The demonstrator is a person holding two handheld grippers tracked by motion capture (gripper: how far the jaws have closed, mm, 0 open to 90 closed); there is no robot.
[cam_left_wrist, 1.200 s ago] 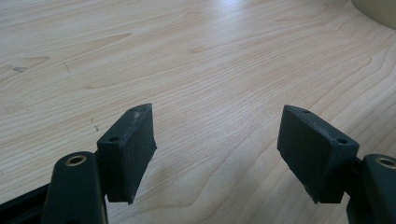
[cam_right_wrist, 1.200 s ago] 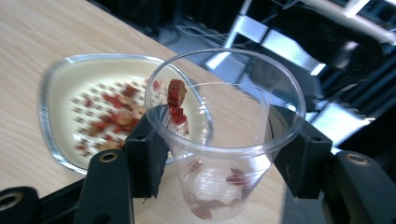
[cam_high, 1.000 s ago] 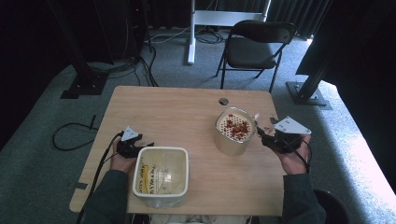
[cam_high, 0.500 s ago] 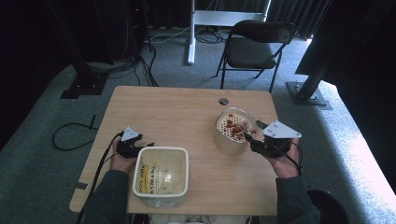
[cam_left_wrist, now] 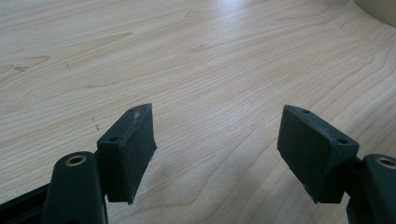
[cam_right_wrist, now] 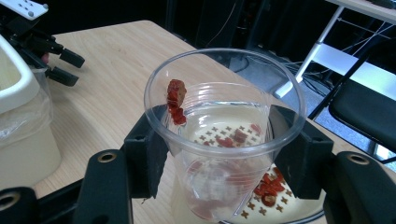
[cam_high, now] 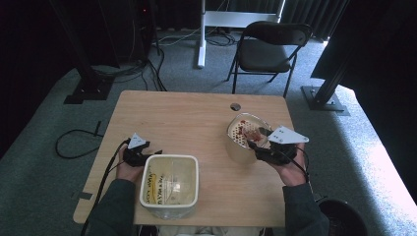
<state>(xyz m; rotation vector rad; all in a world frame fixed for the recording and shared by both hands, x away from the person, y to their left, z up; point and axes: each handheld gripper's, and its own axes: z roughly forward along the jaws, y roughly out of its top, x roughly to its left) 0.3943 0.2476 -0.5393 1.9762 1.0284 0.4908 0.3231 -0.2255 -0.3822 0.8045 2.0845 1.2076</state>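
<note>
**Ana:** Jaws of the right gripper [cam_right_wrist: 217, 154] stand on either side of the clear plastic cup [cam_right_wrist: 224, 140], one pad at each wall in the lower middle of the right gripper view. I take it as a grip, though I cannot tell how hard the pads press.

**Ben:** What is in the cup?

**Ana:** Red food bits [cam_right_wrist: 176, 100], some stuck to its inner wall near the rim and some low down with pale wet residue. Beneath it sits a round cream strainer bowl with cross-shaped holes [cam_right_wrist: 280, 207], with more red bits on its perforated floor. In the high view, cup and bowl are at middle right of the light wooden worktop [cam_high: 196, 118].

**Ben:** And the left gripper [cam_left_wrist: 217, 144]?

**Ana:** Partly open, nothing between its pads, bare wood under them. In the high view it rests at lower left, just beside the white square tub lined with a clear bag [cam_high: 169, 184].

**Ben:** So how far along are we?

**Ana:** My judgement: the cup has been taken hold of over the strainer, and much of its contents seems already in the bowl. What clings inside is not yet emptied, and the cup itself has not gone to the tub, which may be where it ends up.
</note>
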